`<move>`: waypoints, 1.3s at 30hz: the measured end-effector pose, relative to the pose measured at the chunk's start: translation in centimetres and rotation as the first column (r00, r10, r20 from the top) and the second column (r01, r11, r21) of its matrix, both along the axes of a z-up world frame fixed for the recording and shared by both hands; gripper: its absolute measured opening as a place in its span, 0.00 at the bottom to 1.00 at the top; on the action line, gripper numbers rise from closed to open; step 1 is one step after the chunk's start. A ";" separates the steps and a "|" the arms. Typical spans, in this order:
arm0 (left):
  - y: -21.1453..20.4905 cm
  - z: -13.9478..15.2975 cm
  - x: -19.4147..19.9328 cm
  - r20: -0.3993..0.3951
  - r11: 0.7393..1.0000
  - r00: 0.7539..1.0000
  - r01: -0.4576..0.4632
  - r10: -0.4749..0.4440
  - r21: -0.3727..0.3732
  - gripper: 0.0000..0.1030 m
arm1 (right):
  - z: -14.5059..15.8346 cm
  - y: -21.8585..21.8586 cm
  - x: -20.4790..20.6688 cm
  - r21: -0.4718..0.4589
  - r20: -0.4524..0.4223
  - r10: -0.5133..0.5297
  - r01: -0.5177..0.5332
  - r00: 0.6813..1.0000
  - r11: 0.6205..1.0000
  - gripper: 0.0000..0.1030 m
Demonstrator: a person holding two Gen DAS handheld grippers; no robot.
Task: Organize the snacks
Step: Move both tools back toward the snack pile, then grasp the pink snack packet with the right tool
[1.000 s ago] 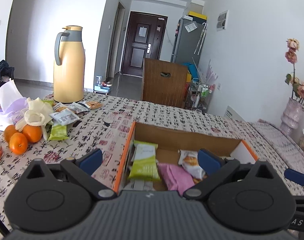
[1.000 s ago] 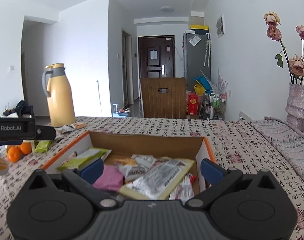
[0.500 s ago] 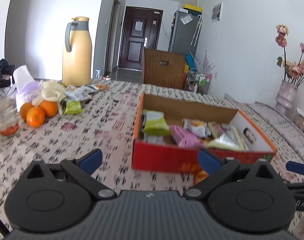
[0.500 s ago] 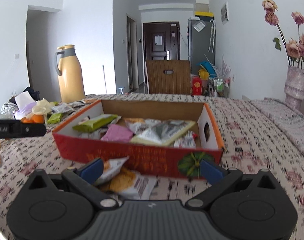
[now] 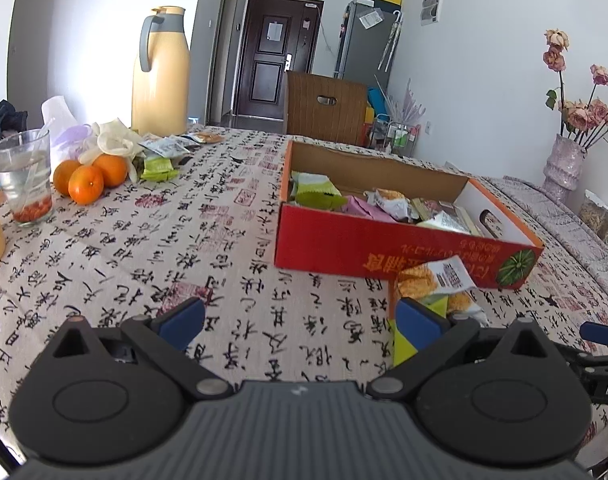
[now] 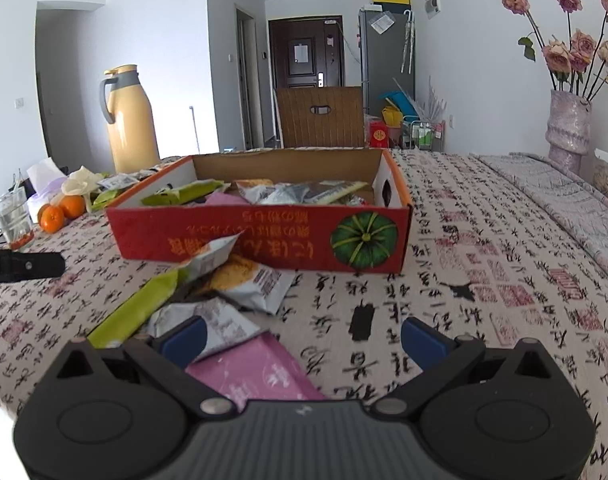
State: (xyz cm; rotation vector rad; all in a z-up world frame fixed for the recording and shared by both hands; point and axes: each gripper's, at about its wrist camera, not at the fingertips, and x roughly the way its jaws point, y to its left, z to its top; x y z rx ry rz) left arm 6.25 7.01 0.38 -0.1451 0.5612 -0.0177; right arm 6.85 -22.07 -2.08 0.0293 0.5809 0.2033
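A red cardboard box [image 5: 384,248] [image 6: 263,240] with several snack packets inside sits on the patterned tablecloth. Loose packets lie in front of it: an orange-and-white one [image 6: 243,280] [image 5: 432,280], a long green one [image 6: 135,312], a grey one [image 6: 211,320] and a pink one [image 6: 255,376]. More packets [image 5: 163,156] lie by the thermos. My left gripper [image 5: 299,320] is open and empty, low over the cloth left of the loose packets. My right gripper [image 6: 304,336] is open and empty, its left finger over the grey and pink packets.
A yellow thermos [image 5: 159,76] stands at the far left, with oranges [image 5: 89,176], a glass of water [image 5: 23,176] and a tissue bag [image 5: 63,128] near it. A vase of dried roses [image 6: 568,120] stands at the right. A wooden chair [image 6: 320,116] is behind the table.
Both grippers have drawn back from over the box toward the near edge of the table and dropped lower. The loose packets in front of the box have come into view.
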 end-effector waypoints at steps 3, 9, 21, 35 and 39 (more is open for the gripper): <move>-0.3 -0.3 -0.3 -0.011 1.000 1.000 0.010 -0.010 -0.003 1.00 | -0.4 0.6 -0.4 -0.007 -0.013 0.021 -0.021 1.000 1.000 1.00; -0.6 -0.8 -0.8 -0.031 1.000 0.999 0.023 -0.024 -0.001 1.00 | -1.1 1.9 -0.6 -0.031 -0.044 0.051 -0.053 0.998 0.998 1.00; -0.4 -1.4 -1.3 -0.063 0.999 0.997 0.032 -0.033 -0.007 1.00 | -2.2 2.5 -0.7 -0.063 -0.083 0.075 -0.081 0.994 0.995 1.00; -0.2 -1.8 -1.2 -0.079 0.999 0.996 0.035 -0.036 -0.020 1.00 | -3.7 3.5 -0.3 -0.053 -0.030 0.130 -0.132 0.991 0.990 0.92; -0.1 -1.9 -1.1 -0.085 0.999 0.996 0.032 -0.034 -0.025 1.00 | -3.4 3.5 -0.9 -0.060 -0.010 0.147 -0.147 0.989 0.987 0.73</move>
